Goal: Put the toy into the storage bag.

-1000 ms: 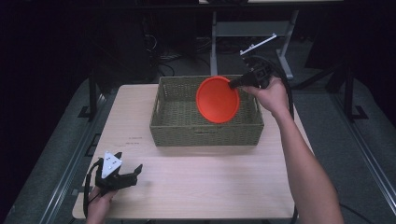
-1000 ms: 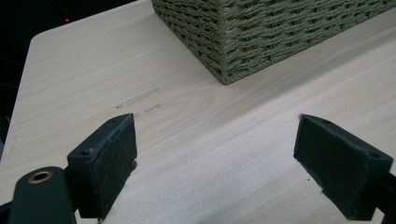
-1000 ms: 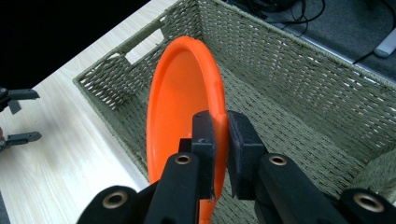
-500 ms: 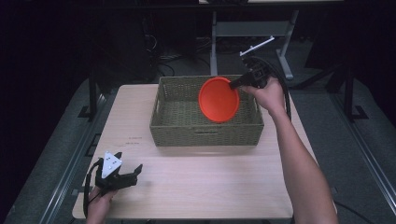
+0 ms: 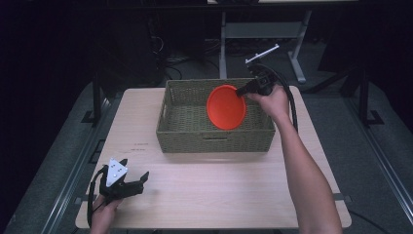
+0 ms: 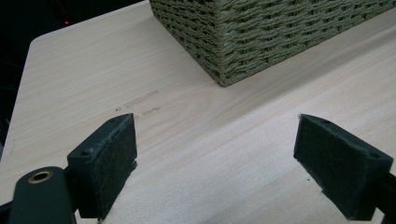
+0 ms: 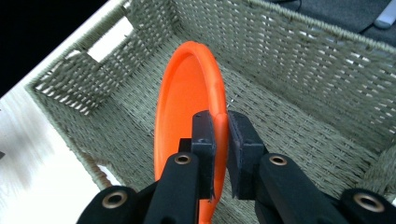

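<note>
An orange plate (image 5: 226, 107) hangs on edge over the woven basket (image 5: 185, 134), tilted toward the camera. My right gripper (image 5: 242, 90) is shut on its upper right rim. In the right gripper view the two jaws pinch the plate's rim (image 7: 220, 122) above the basket's inside (image 7: 299, 93). My left gripper (image 5: 139, 181) rests near the table's front left corner, open, with nothing between its pads (image 6: 105, 158). The basket's near corner (image 6: 224, 46) stands ahead of it.
The light wooden table (image 5: 219, 190) has bare room in front of the basket and to its left. Faint pencil marks (image 6: 140, 100) lie on the wood. Dark floor and a metal stand (image 5: 258, 34) are behind the table.
The right gripper and the orange plate have shifted slightly toward the basket's middle and a little lower. The left gripper has stayed still.
</note>
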